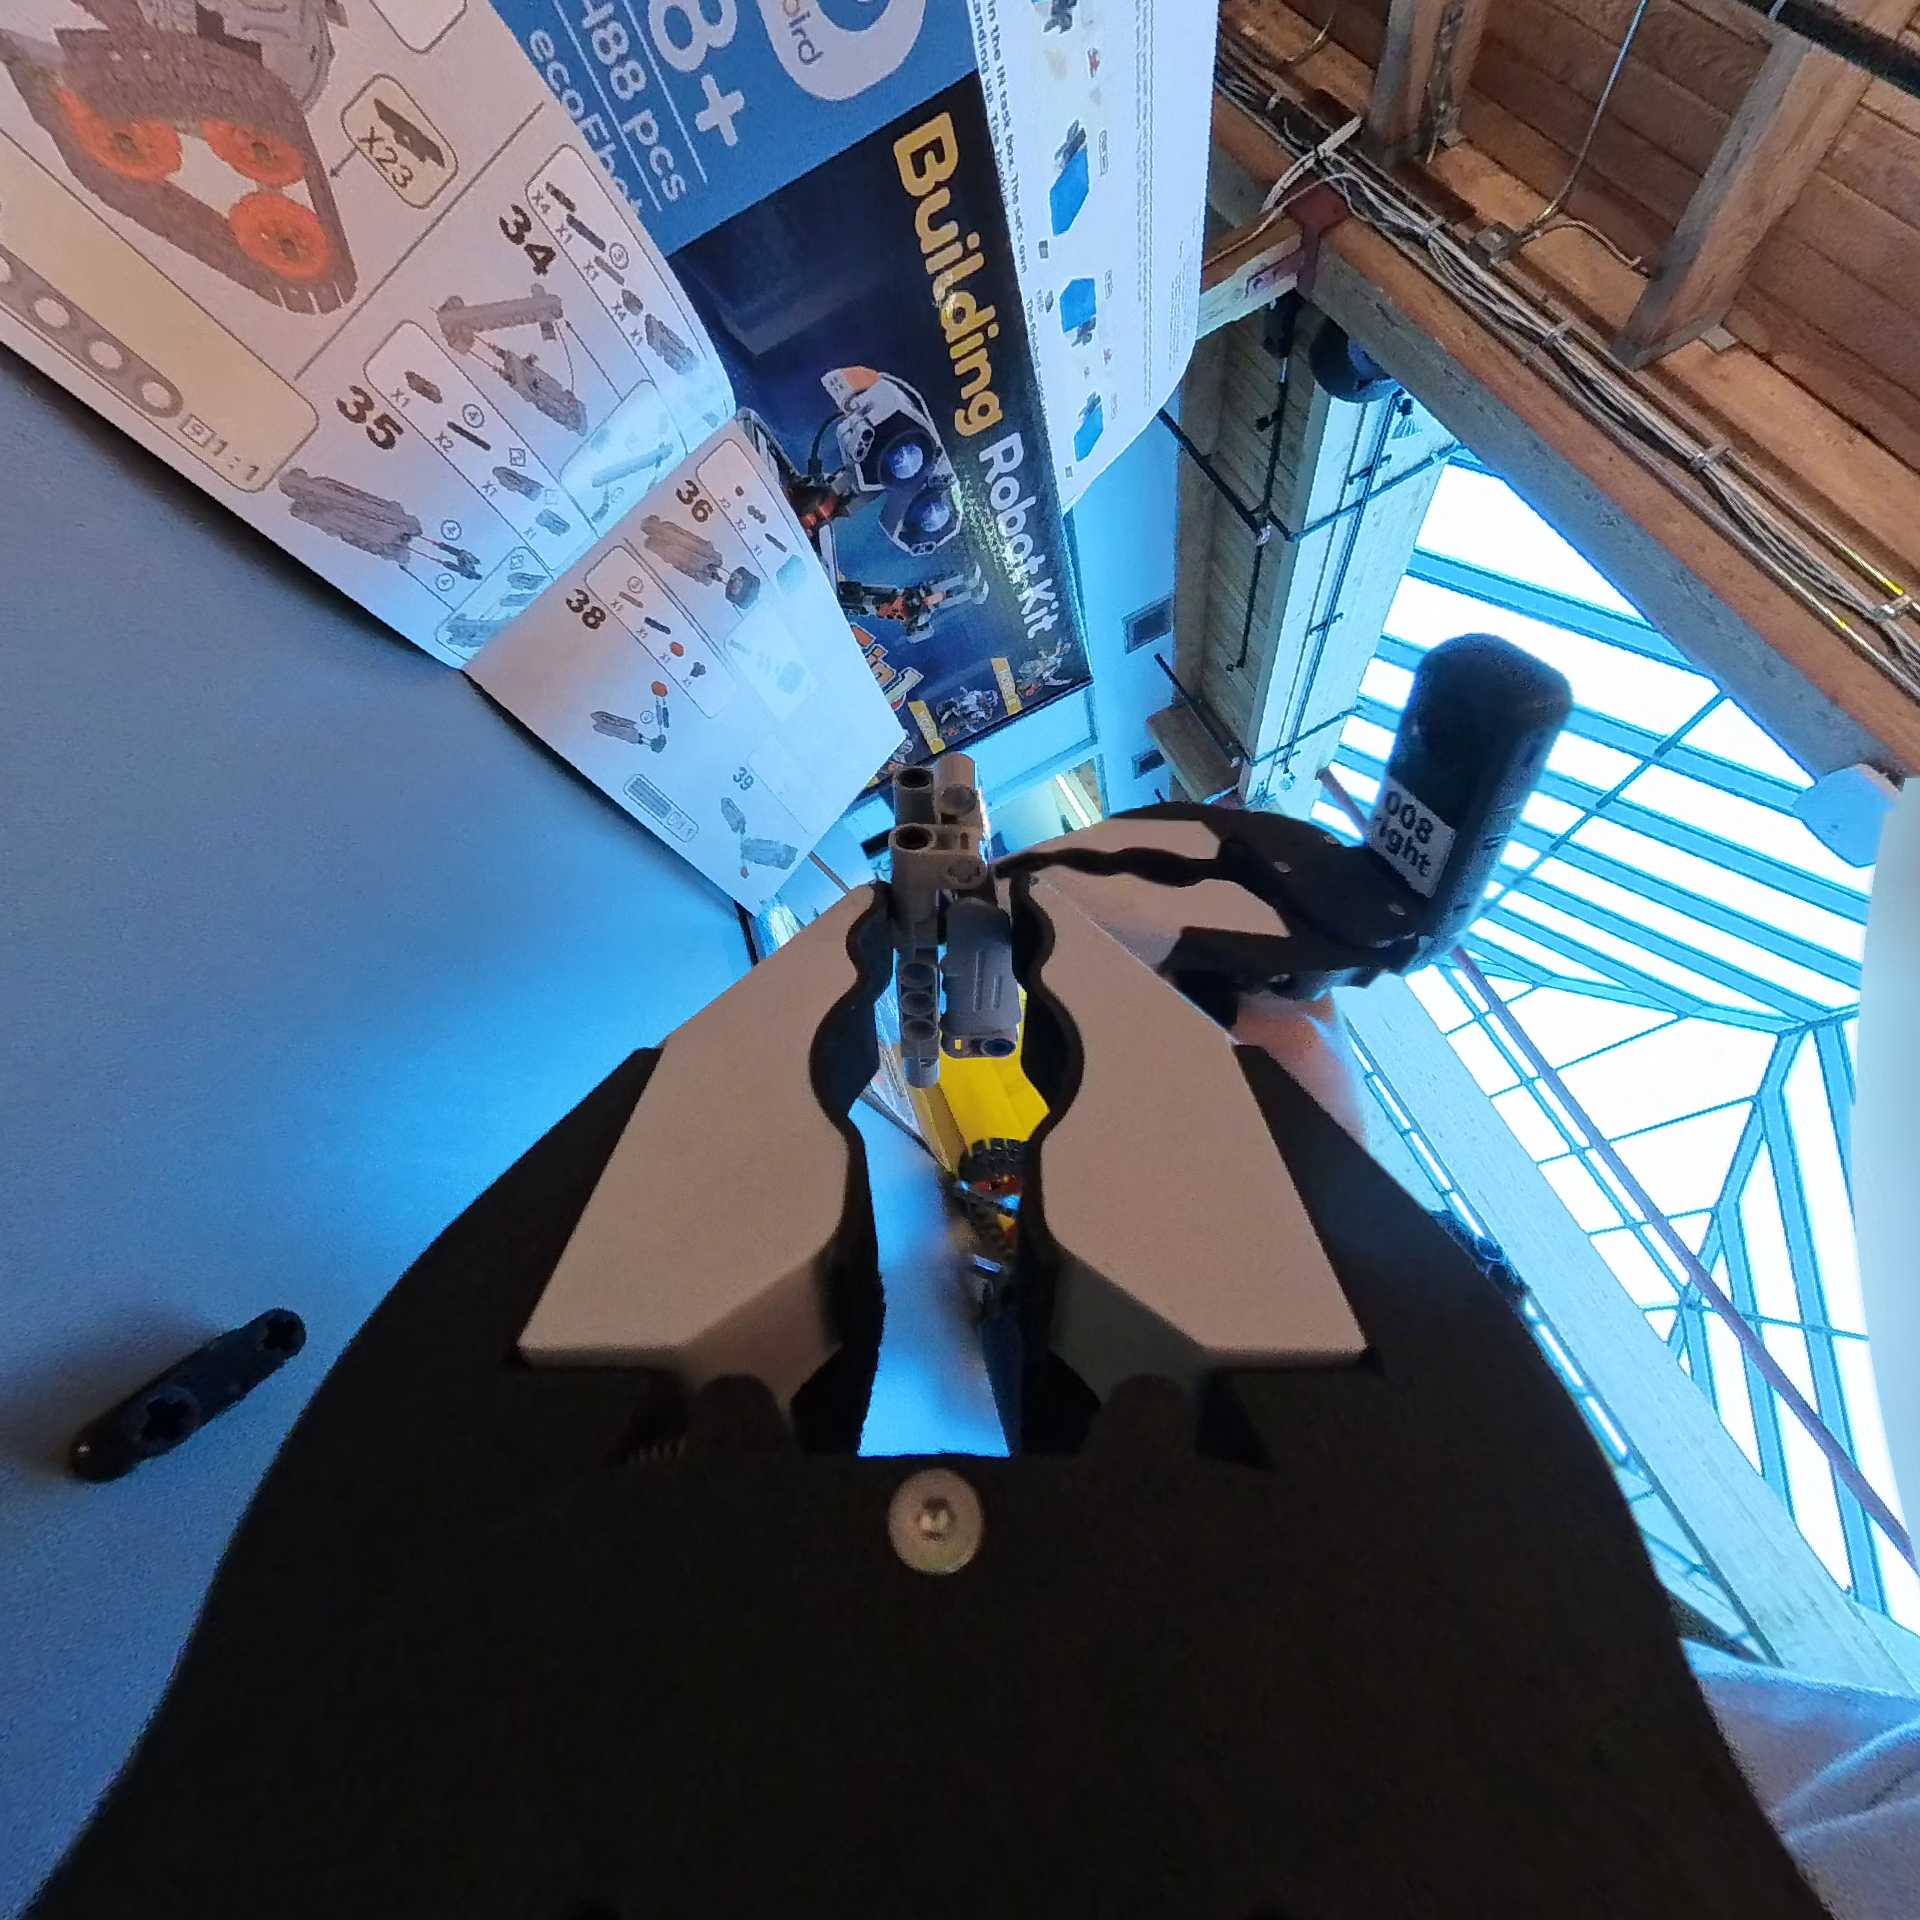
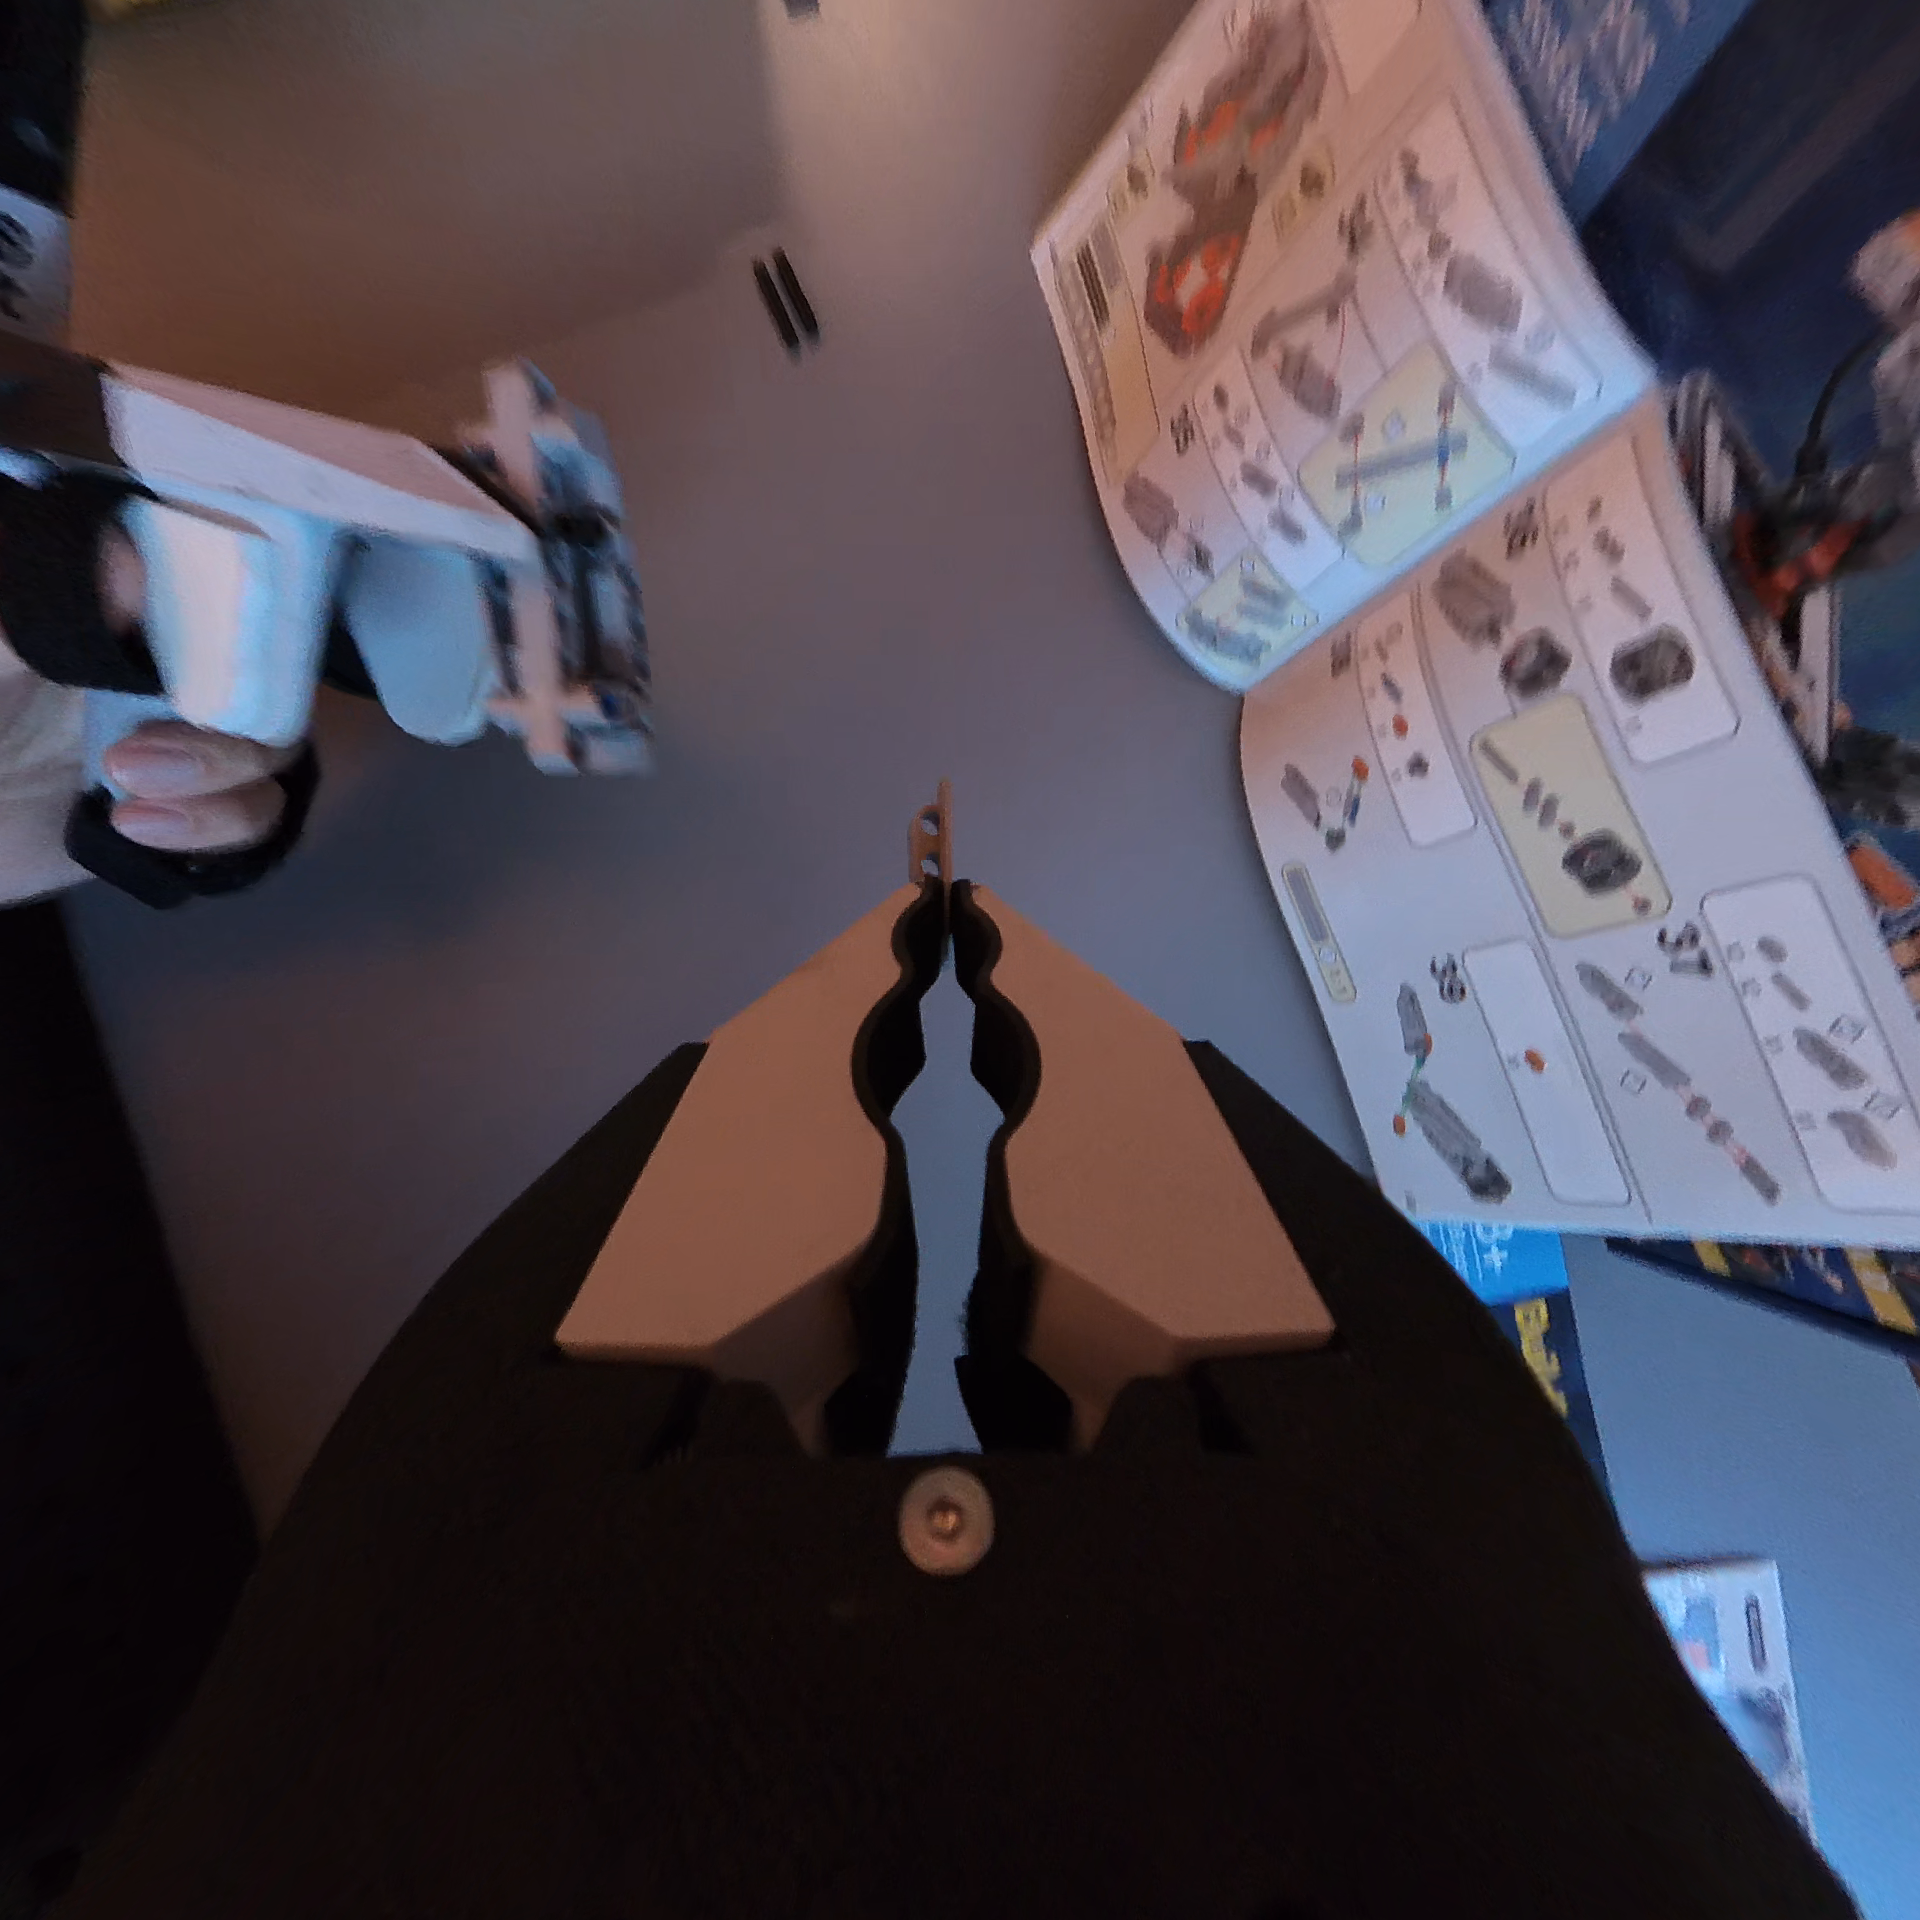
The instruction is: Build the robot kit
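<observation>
My left gripper (image 1: 948, 904) is shut on a grey building-block assembly (image 1: 935, 935) made of holed beams and a round grey part, held above the table. It also shows blurred at the left of the right wrist view (image 2: 540, 561) with the assembly (image 2: 582, 592). My right gripper (image 2: 938, 888) is shut on a small thin holed piece (image 2: 935, 836) that sticks out past its tips. In the left wrist view the right gripper (image 1: 1029, 868) comes in from the right, its tips close beside the assembly. In the right wrist view the piece and the assembly are apart.
An open instruction booklet (image 1: 436, 343) (image 2: 1455, 644) lies against a blue kit box (image 1: 935, 343) (image 2: 1714, 156). A black beam (image 1: 187, 1392) lies on the grey table (image 1: 312, 883). Two small black pins (image 2: 784, 296) lie farther off. Yellow parts (image 1: 987, 1112) sit behind my left fingers. My right fingertips sit around 9 centimetres from my left ones.
</observation>
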A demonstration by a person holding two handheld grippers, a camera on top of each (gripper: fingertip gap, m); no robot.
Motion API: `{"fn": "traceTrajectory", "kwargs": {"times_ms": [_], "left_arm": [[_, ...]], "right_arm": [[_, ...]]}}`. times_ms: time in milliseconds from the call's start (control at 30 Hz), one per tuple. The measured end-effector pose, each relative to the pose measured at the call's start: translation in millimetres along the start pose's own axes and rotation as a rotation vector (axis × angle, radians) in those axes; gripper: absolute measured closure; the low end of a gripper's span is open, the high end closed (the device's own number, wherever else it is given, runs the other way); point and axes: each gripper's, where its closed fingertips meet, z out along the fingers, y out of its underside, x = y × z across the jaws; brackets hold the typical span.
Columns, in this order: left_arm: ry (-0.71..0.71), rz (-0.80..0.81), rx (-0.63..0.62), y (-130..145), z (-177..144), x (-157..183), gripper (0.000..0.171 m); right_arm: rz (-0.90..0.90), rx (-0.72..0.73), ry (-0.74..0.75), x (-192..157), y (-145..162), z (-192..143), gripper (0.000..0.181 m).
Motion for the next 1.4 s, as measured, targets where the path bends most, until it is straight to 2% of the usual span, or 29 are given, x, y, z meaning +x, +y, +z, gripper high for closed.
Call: {"fn": "traceTrajectory", "kwargs": {"times_ms": [67, 133, 267, 367, 533, 667, 867, 1400], "left_arm": [[0.002, 0.012, 0.004, -1, 0, 2, 0.152], [0.008, 0.031, 0.014, -5, -1, 5, 0.152], [0.032, 0.114, 0.057, -17, -6, 18, 0.152], [0.061, 0.192, 0.092, -24, -9, 32, 0.152], [0.151, 0.258, 0.146, -30, -14, 56, 0.152], [0.207, 0.295, 0.174, -35, -18, 69, 0.152], [0.232, 0.314, 0.189, -36, -20, 76, 0.152], [0.288, 0.227, 0.21, -40, -24, 78, 0.152]], "right_arm": [[-0.036, 0.099, 0.022, -7, -23, -5, 0.18], [-0.139, 0.217, 0.005, -28, -49, -13, 0.181], [-0.286, 0.346, 0.059, -60, -80, -25, 0.181], [-0.325, 0.402, 0.076, -78, -94, -29, 0.181], [-0.367, 0.473, 0.193, -82, -108, -39, 0.18], [-0.392, 0.487, 0.187, -94, -111, -41, 0.181], [-0.427, 0.455, 0.216, -93, -108, -37, 0.18], [-0.489, 0.464, 0.268, -96, -110, -33, 0.18]]}}
